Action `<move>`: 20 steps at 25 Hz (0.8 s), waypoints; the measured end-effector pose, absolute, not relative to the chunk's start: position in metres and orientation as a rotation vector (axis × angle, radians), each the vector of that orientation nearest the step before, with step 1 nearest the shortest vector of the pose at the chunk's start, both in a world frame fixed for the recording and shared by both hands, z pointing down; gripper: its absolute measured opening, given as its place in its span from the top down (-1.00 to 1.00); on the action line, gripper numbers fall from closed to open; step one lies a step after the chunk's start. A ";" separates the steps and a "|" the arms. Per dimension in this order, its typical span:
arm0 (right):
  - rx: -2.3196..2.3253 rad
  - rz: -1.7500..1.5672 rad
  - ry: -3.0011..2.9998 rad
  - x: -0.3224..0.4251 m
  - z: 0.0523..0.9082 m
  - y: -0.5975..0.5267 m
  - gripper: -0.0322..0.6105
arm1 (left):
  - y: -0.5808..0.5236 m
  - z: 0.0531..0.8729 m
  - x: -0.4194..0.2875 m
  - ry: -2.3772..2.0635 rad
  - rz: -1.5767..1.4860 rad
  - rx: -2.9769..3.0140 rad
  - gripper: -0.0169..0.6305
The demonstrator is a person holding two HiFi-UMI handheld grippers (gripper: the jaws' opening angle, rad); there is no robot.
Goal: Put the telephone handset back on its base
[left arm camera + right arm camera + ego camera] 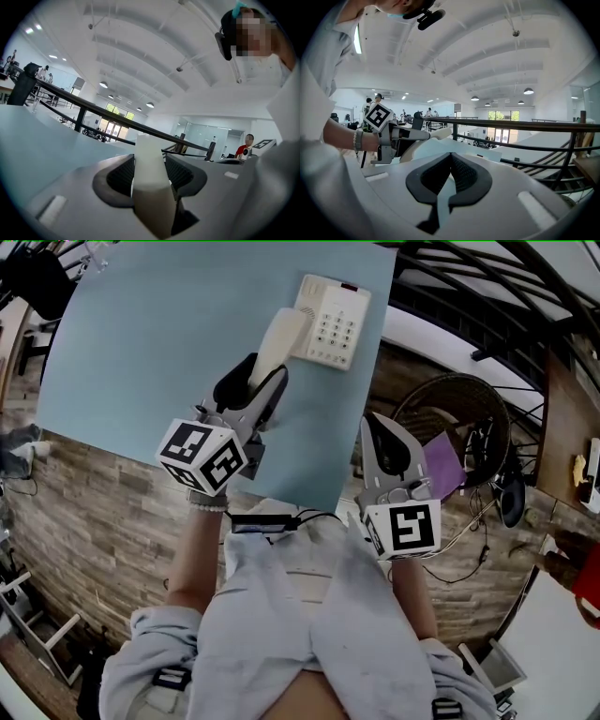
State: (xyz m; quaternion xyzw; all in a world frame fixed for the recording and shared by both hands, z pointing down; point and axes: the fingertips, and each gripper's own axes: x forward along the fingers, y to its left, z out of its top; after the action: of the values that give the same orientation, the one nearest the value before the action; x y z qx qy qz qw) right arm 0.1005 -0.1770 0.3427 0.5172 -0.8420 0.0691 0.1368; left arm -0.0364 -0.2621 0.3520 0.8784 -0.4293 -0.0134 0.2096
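Note:
A cream telephone handset is held above the pale blue table, its far end over the left side of the white keypad base. My left gripper is shut on the handset's near end; in the left gripper view the handset stands upright between the black pads. My right gripper hangs by the table's right edge, below the base, shut with nothing in it. In the right gripper view its jaws meet, and the left gripper with the handset shows at left.
A round wicker basket and a purple sheet lie on the brick-pattern floor to the right. Black railings run beyond the table's far right. The person's legs fill the near middle.

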 end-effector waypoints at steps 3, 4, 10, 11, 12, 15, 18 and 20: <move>1.504 0.212 -2.441 0.104 0.346 -0.180 0.88 | -0.271 0.355 -0.034 -1.196 -0.045 2.432 0.31; 1.502 0.216 -2.441 0.105 0.347 -0.181 0.88 | -0.274 0.356 -0.033 -1.198 -0.046 2.430 0.31; 1.477 0.214 -2.427 0.109 0.351 -0.190 0.88 | -0.292 0.365 -0.031 -1.216 -0.065 2.396 0.31; 1.477 0.216 -2.426 0.110 0.352 -0.191 0.88 | -0.295 0.366 -0.031 -1.220 -0.065 2.391 0.31; 1.477 0.218 -2.426 0.111 0.353 -0.192 0.88 | -0.298 0.368 -0.031 -1.225 -0.064 2.387 0.31; 1.472 0.224 -2.426 0.114 0.355 -0.195 0.88 | -0.306 0.373 -0.030 -1.238 -0.058 2.377 0.31; 1.465 0.232 -2.425 0.116 0.358 -0.197 0.88 | -0.314 0.377 -0.029 -1.249 -0.057 2.362 0.31; 1.462 0.235 -2.425 0.118 0.359 -0.199 0.88 | -0.320 0.381 -0.028 -1.256 -0.053 2.355 0.31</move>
State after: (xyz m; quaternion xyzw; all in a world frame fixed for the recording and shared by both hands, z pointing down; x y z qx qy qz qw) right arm 0.1176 -0.1994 0.3588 0.5088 -0.8438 0.0819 0.1496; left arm -0.0281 -0.3197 0.3808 0.8577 -0.4575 -0.0194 0.2338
